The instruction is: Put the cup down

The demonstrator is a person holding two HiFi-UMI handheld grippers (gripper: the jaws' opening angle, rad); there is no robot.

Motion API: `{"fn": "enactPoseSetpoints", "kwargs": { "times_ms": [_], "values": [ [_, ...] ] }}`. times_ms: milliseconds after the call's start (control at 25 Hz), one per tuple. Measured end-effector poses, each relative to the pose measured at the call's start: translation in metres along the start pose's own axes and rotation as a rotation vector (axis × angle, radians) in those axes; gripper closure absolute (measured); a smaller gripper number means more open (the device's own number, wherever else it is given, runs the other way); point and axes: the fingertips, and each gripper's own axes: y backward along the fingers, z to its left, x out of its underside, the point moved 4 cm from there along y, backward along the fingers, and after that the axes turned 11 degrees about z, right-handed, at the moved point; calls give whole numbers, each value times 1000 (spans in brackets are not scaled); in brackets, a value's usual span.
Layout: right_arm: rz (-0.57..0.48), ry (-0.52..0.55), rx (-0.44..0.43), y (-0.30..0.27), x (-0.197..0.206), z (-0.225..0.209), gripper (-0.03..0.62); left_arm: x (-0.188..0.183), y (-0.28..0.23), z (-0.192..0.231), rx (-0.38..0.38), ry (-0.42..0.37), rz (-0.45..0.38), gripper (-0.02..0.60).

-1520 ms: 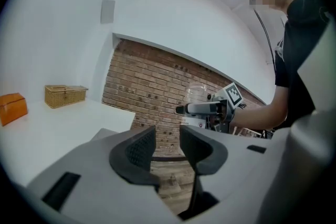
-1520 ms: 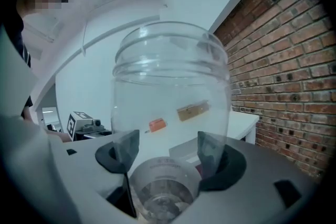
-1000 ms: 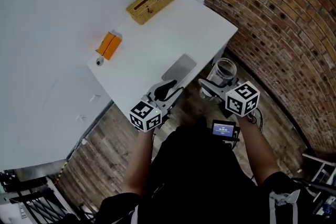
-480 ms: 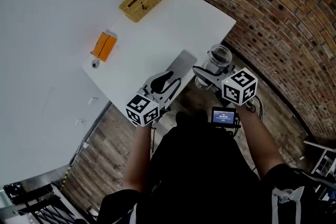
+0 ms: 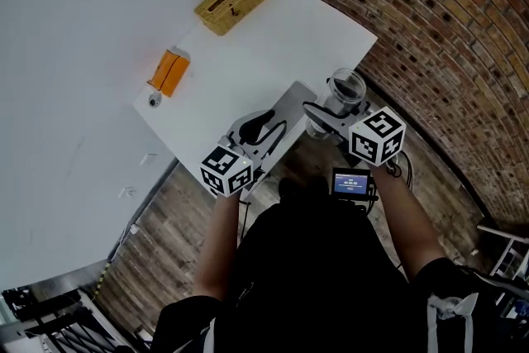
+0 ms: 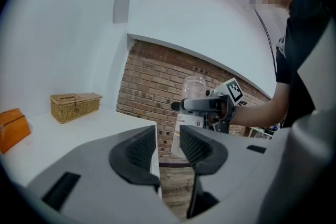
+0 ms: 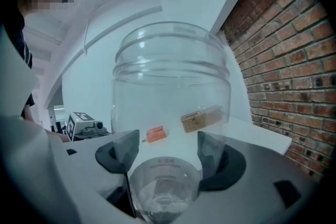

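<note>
Surface: a white table (image 5: 240,45) set against a white wall (image 5: 74,29). A wicker box (image 5: 235,0) sits at the table's 12 o'clock end and an orange box (image 5: 168,72) at 9 o'clock, well apart.
Room: a brick wall (image 5: 430,21) stands at 3 o'clock, with plank floor (image 5: 157,252) below.
Cup (image 7: 170,107): clear and upright, up in the air just off the table's 4 o'clock edge, over the floor.
Right gripper (image 7: 169,149): pads clamped on the cup's lower half.
Left gripper (image 6: 168,139): jaws a narrow gap apart with nothing between them. It is over the table's near edge, with the cup at its 2 o'clock.
Sheet (image 5: 291,99): grey and flat on the table, its near end covered by the left gripper.
Hard to tell: a speck (image 5: 155,99) just beside the orange box is too small to name. From the head view, the cup's base is hidden behind the right gripper. The table's far edge melts into the wall.
</note>
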Motion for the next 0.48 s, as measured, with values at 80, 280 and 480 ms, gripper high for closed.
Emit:
{"fn": "enactPoseSetpoints", "kwargs": {
  "times_ms": [80, 280, 480],
  "values": [
    [4, 1, -3, -2, 1, 1, 237, 1, 2, 1, -2, 2, 0, 433],
    [36, -1, 9, -5, 8, -8, 237, -2, 5, 2, 5, 12, -16, 434],
    [49, 20, 51, -12, 7, -32, 237, -3, 10, 4, 7, 25, -35, 443]
  ]
}}
